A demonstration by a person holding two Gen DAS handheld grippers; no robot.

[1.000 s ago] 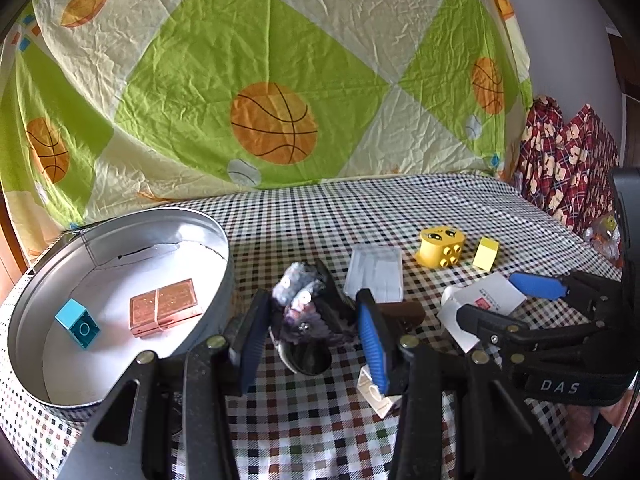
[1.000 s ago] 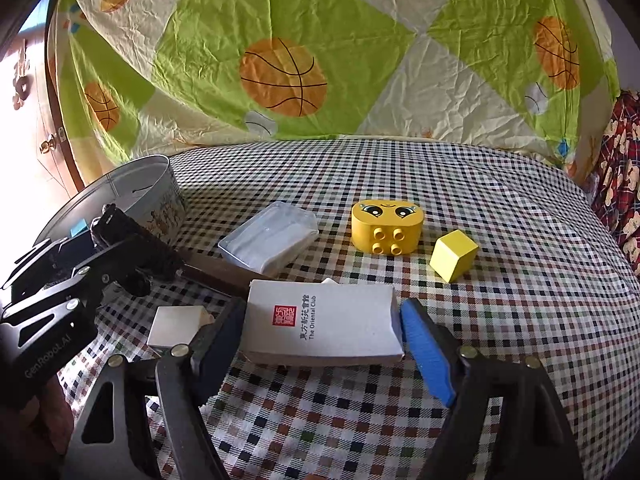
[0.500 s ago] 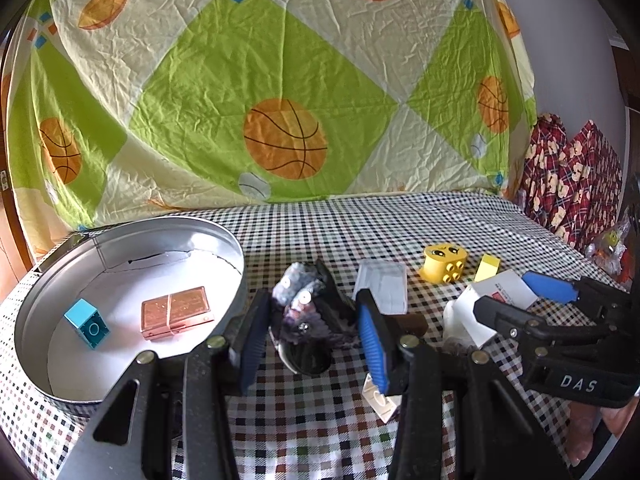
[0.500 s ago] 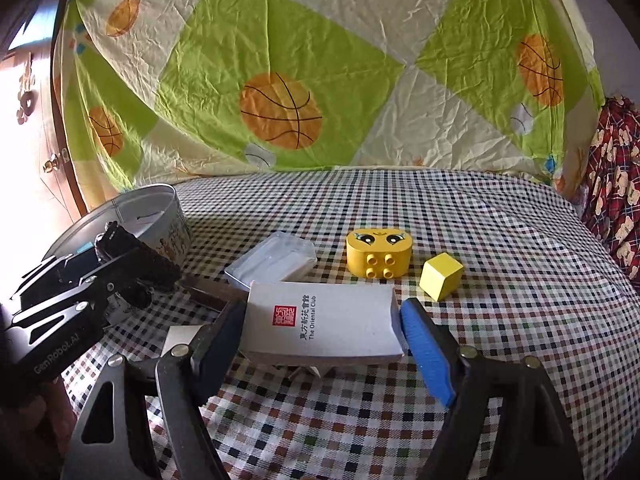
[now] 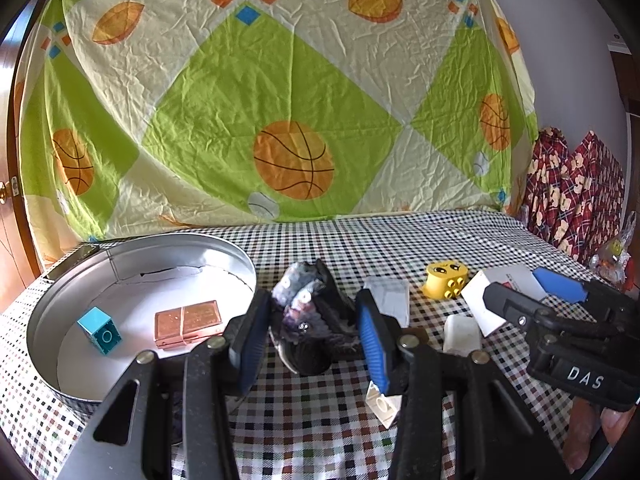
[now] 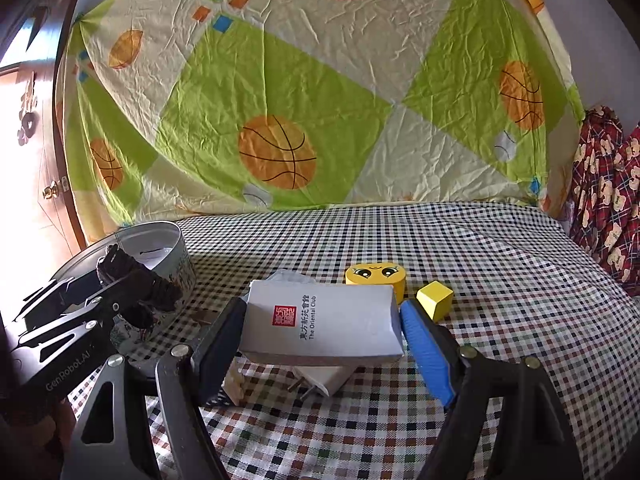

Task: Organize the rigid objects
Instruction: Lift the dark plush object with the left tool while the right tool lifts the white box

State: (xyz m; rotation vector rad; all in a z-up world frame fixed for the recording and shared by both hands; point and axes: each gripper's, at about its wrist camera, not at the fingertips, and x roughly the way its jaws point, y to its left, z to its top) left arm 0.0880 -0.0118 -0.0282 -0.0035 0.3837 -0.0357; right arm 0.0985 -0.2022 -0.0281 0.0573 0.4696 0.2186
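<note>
My left gripper [image 5: 312, 332] is shut on a dark sequined hair clip [image 5: 310, 312] and holds it above the table, just right of the round metal tin [image 5: 240, 264]. The tin holds a teal brick [image 5: 99, 330] and a copper bar [image 5: 188, 322]. My right gripper [image 6: 320, 332] is shut on a white card box [image 6: 320, 322] with a red seal, lifted off the checked cloth; it also shows in the left wrist view [image 5: 500, 292]. A white plug [image 6: 324, 378] lies under the box.
On the cloth lie a yellow face brick [image 6: 376, 276], a yellow cube [image 6: 434, 300], a clear plastic case [image 5: 388, 300], a small white brick [image 5: 384, 402] and a brown piece [image 5: 416, 334]. A basketball-print sheet hangs behind. Red patterned fabric [image 6: 604, 200] is at right.
Both grippers have risen, each keeping its load. The white box has come up off the cloth, uncovering the white plug beneath it.
</note>
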